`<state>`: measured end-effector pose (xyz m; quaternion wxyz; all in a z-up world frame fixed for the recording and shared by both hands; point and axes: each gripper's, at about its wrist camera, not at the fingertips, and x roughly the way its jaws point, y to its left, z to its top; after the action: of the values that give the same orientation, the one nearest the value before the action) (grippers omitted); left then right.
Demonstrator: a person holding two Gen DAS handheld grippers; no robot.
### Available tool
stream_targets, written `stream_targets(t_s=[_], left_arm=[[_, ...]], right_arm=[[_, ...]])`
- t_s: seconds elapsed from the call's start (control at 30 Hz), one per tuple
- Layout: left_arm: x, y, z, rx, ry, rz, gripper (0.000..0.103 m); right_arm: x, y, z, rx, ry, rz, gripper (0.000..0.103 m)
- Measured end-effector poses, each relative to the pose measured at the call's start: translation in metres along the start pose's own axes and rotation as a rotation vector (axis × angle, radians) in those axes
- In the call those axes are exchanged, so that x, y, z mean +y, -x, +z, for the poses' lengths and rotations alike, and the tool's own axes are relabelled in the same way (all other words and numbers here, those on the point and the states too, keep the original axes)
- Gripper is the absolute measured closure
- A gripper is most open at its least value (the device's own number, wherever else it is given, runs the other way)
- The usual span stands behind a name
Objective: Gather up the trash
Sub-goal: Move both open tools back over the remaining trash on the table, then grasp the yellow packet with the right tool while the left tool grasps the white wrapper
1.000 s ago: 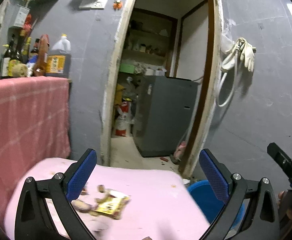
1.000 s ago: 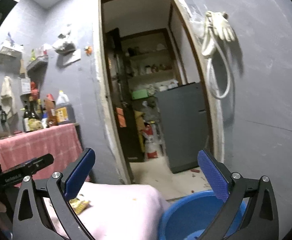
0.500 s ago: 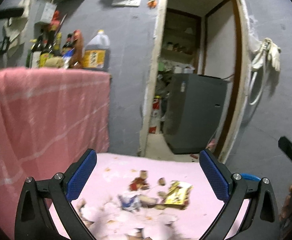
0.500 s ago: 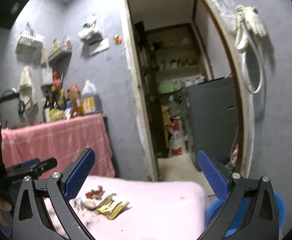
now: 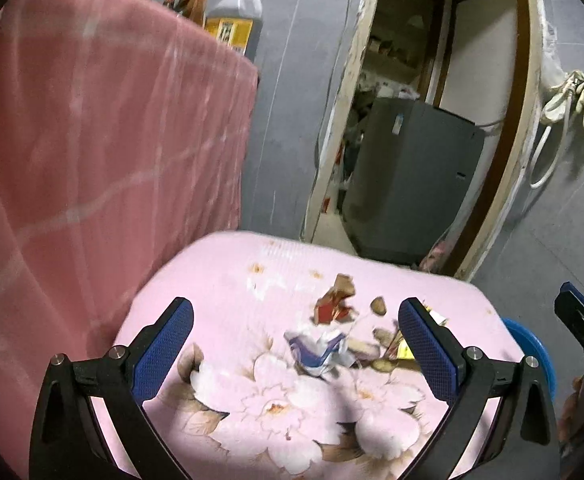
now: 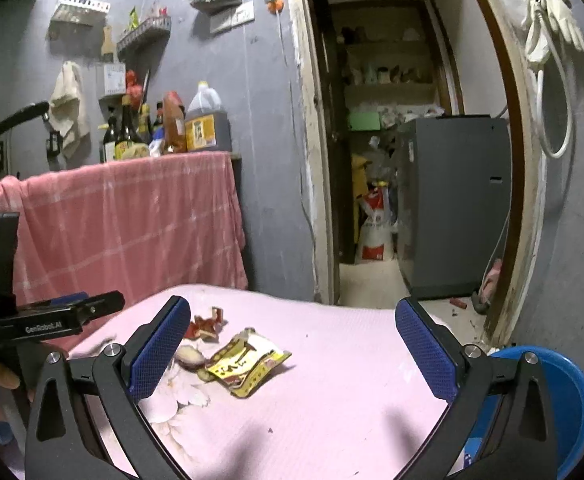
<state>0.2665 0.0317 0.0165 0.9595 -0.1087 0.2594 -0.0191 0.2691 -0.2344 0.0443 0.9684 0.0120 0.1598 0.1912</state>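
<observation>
Trash lay scattered on the pink flowered cloth point(image 6: 332, 384): a yellow wrapper point(image 6: 248, 362) near its middle, a torn red wrapper point(image 6: 206, 326) just beyond that toward the doorway point(image 6: 404, 140), and a crumpled blue-and-white wrapper point(image 5: 318, 350) on the printed blossoms (small brown scraps lay among them). The left gripper point(image 5: 296, 340) hung above the cloth with its blue pads spread wide, the blue-and-white wrapper between them but untouched. The right gripper point(image 6: 292, 346) was likewise spread wide and empty over the cloth, the yellow wrapper in its gap. A blue basin point(image 6: 564, 392) sat just off the cloth's right edge, below it. A pink checked drape point(image 6: 124, 224) hung left of the cloth.
</observation>
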Motion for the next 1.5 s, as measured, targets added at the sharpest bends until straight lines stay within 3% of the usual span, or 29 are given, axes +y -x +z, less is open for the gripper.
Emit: stream_targets(t_s=[0.3, 0.43, 0.5, 0.63, 0.73, 0.83, 0.93, 1.1, 1.5], left_arm=[[0.001, -0.019, -0.010, 0.094, -0.069, -0.011, 0.003], [0.002, -0.027, -0.014, 0.135, -0.071, -0.063, 0.004], [0.002, -0.031, -0.014, 0.155, -0.068, -0.093, 0.009], [0.003, -0.039, -0.015, 0.212, -0.052, -0.134, 0.032], [0.004, -0.043, -0.014, 0.238, -0.031, -0.153, 0.034], [0.004, -0.045, -0.010, 0.253, -0.014, -0.174, 0.034], [0.002, -0.049, -0.007, 0.263, -0.005, -0.185, 0.035], [0.004, -0.052, -0.007, 0.283, 0.012, -0.204, 0.054], [0.006, -0.051, -0.006, 0.283, 0.046, -0.220, 0.076]], right_arm=[[0.007, -0.040, -0.018, 0.184, -0.006, 0.041, 0.000], [0.010, -0.060, -0.022, 0.265, -0.012, 0.068, 0.000], [0.010, -0.071, -0.026, 0.305, -0.018, 0.087, 0.000], [0.004, -0.095, -0.033, 0.422, -0.074, 0.134, 0.008], [-0.002, -0.107, -0.035, 0.478, -0.127, 0.177, 0.009], [-0.003, -0.115, -0.036, 0.513, -0.148, 0.202, 0.011], [0.002, -0.122, -0.033, 0.525, -0.149, 0.208, 0.020], [0.007, -0.131, -0.036, 0.561, -0.137, 0.207, 0.044], [0.004, -0.135, -0.039, 0.591, -0.166, 0.244, 0.051]])
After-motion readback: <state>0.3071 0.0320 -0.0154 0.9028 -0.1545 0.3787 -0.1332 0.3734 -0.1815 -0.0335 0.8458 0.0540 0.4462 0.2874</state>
